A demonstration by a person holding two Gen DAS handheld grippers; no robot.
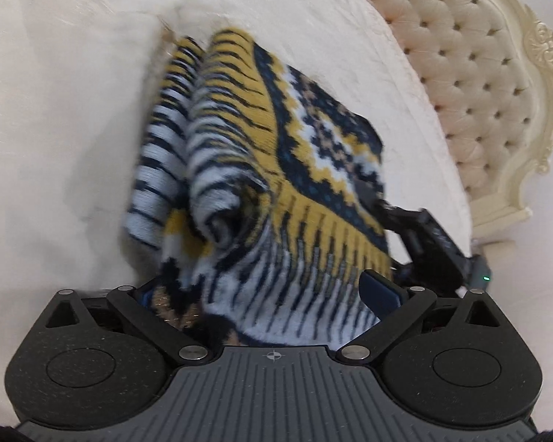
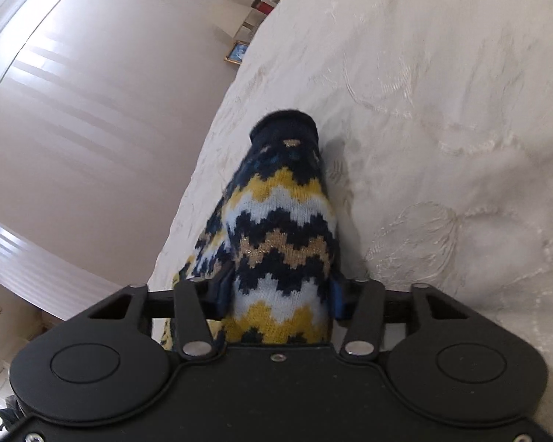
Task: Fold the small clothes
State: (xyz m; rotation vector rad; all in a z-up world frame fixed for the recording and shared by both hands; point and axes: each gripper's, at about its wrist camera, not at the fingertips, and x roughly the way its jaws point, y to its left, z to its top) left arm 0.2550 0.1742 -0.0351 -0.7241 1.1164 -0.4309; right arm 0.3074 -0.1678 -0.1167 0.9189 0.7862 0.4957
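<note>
Left wrist view: a small knitted garment in navy, mustard yellow and pale blue zigzag and stripe patterns (image 1: pixel 261 169) is seen bunched and lifted over the cream embossed bedspread (image 1: pixel 73 110), near its edge by the headboard. Its striped hem is gripped between the jaws of the left gripper (image 1: pixel 272 302), which are set fairly wide around the thick fabric. Its far corner is held by the right gripper (image 1: pixel 416 232). From the right wrist view, a navy-cuffed sleeve of the garment (image 2: pixel 284 221) is clamped between the narrowly set jaws of the right gripper (image 2: pixel 280 294), close to the bedspread's (image 2: pixel 442 110) side edge. A cream tufted headboard with a carved frame (image 1: pixel 479 73) is seen beyond, and a pale glossy floor (image 2: pixel 92 129) beside the bed
</note>
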